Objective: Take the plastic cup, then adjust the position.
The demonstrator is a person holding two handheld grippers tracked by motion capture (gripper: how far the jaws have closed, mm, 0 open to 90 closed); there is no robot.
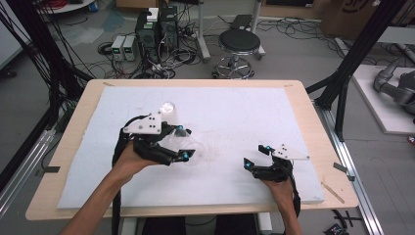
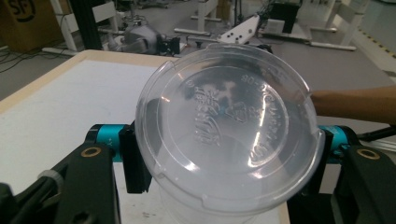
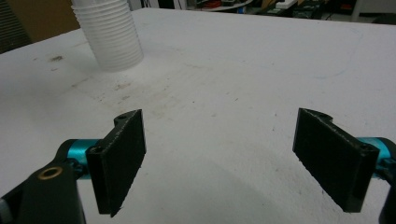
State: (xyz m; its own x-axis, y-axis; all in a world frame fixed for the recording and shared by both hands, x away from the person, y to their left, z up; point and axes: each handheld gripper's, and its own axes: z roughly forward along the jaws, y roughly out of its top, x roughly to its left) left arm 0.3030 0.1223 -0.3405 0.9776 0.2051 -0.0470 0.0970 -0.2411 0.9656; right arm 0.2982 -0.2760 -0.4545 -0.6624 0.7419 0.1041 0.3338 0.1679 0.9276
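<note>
Between the left gripper (image 2: 224, 158) pads, clear plastic cup (image 2: 229, 126) clamped, right gripper (image 3: 224, 158) wide open, empty.

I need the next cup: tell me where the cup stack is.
The cup stack stands upside down on the white mat, top left in the right gripper view; in the high view it sits just behind the left gripper.

Left forearm (image 1: 100, 198): brought in from the near edge, angled toward the far right.
Left hand (image 1: 128, 161): wrapped around the gripper's body from below.
Left gripper (image 1: 184, 143): pointed right; jaws closed on a clear cup (image 2: 229, 128).
Right forearm (image 1: 289, 215): brought in from the near edge, nearly straight.
Right hand (image 1: 279, 188): closed around the gripper's rear.
Right gripper (image 3: 219, 154): held low, pointed left; jaws spread wide, nothing between them.
</note>
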